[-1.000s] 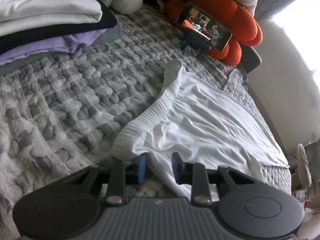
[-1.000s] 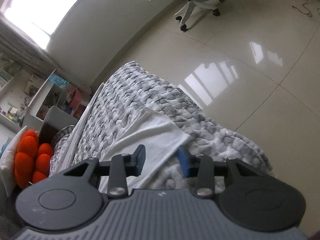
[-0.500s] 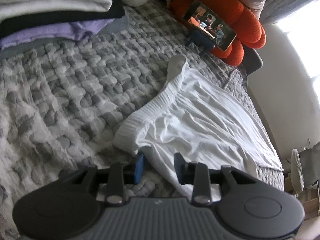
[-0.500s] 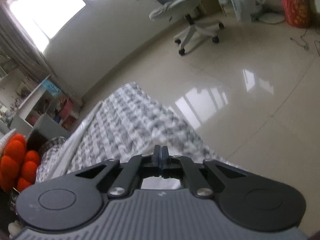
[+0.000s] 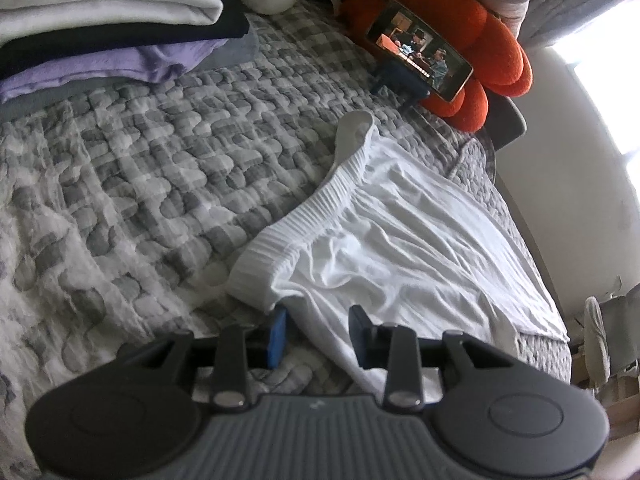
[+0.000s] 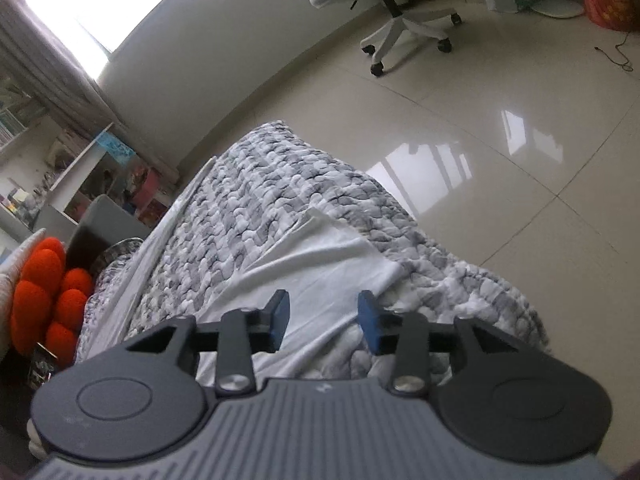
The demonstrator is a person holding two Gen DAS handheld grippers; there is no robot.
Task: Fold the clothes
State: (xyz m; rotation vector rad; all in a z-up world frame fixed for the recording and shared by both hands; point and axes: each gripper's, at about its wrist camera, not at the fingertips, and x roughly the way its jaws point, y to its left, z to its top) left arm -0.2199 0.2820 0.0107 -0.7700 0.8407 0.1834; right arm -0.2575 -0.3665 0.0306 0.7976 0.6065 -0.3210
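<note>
the white shorts (image 5: 404, 240) lie flat on the bed (image 5: 132, 184). left gripper (image 5: 316, 334) is open at the waistband corner; right gripper (image 6: 323, 320), jaws opening and empty, hovers over the hem. pinch both layers before lifting.

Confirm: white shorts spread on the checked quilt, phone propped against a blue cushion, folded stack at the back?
Not quite: the cushion behind the phone is orange, as the left wrist view shows. White shorts on the checked quilt and the folded stack are right.
</note>
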